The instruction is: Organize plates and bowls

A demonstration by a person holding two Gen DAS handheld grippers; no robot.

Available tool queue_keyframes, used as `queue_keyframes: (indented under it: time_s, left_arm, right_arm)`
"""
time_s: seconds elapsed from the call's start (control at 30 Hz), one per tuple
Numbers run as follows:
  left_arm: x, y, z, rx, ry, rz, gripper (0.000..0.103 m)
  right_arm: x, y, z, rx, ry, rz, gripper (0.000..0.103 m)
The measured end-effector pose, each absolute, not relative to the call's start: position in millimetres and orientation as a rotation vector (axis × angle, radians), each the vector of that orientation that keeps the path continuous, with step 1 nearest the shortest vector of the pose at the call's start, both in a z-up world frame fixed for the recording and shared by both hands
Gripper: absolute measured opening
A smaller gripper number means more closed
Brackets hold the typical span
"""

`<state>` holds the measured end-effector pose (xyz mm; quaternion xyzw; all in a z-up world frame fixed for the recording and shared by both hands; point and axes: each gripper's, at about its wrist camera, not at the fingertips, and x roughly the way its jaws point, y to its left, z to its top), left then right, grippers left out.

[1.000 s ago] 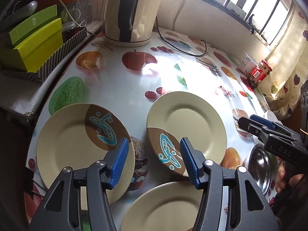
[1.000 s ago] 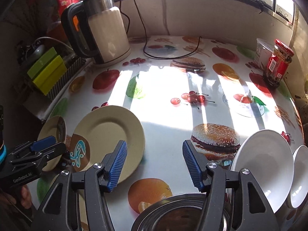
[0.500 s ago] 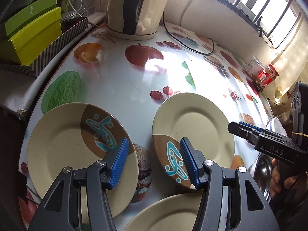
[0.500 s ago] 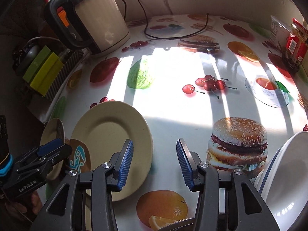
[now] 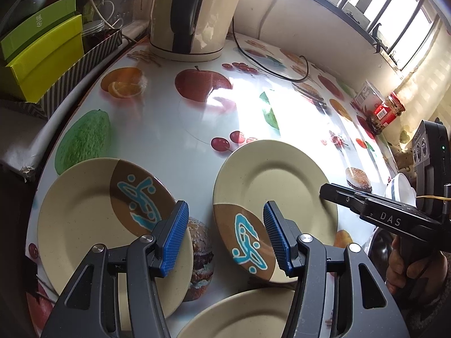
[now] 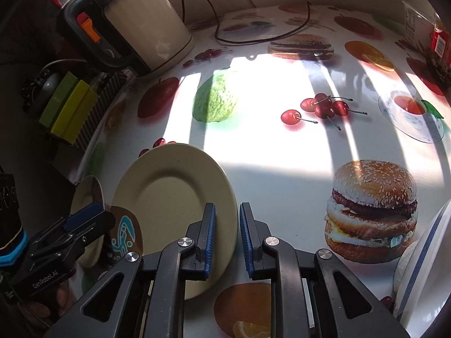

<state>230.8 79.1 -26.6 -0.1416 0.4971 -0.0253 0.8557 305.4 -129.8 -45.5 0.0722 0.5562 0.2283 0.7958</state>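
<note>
Blue-padded, the right gripper (image 6: 227,239) has its jaws drawn nearly together at the right rim of the middle beige plate (image 6: 169,197) on the table (image 6: 282,169); whether they pinch it I cannot tell. The left gripper (image 5: 224,239) hangs half spread and empty above that plate. Only the left wrist view shows a third plate (image 5: 239,312) nearest the camera.

- Your fruit-printed table (image 5: 157,129) carries three beige plates (image 5: 270,186) at six o'clock.
- Kettle (image 5: 197,14) at twelve; jar (image 5: 386,112) at two.
- White bowls (image 6: 422,267), perhaps two, at four.

Bare tablecloth (image 6: 282,174) beyond plate (image 6: 174,197)
</note>
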Motion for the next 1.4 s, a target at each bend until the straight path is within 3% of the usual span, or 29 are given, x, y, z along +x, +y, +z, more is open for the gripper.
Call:
queue_keyframes:
  time_s: [0.3,0.37,1.0,1.4]
  left_arm:
    - [235.1,71.9,-36.6,-0.318,1.086,-0.079,0.054]
    - [235.4,69.0,-37.1,-0.312,1.089,-0.086,0.049]
    - [236.6,76.0,-42.2,-0.315,1.099,-0.055,0.027]
    - [233.4,78.0,-33.1,-0.308,1.086,-0.036,0.027]
  right_arm:
    - [305.2,-138.6,-41.5,0.169,1.185,0.500,0.008]
    - [304.6,-139.0,-40.0,0.163,1.183,0.499,0.006]
    - [310.4,-142.7,-47.7,0.235,1.212,0.521,0.011]
    - [307.7,-145.1,-40.9,0.288,1.192,0.531,0.011]
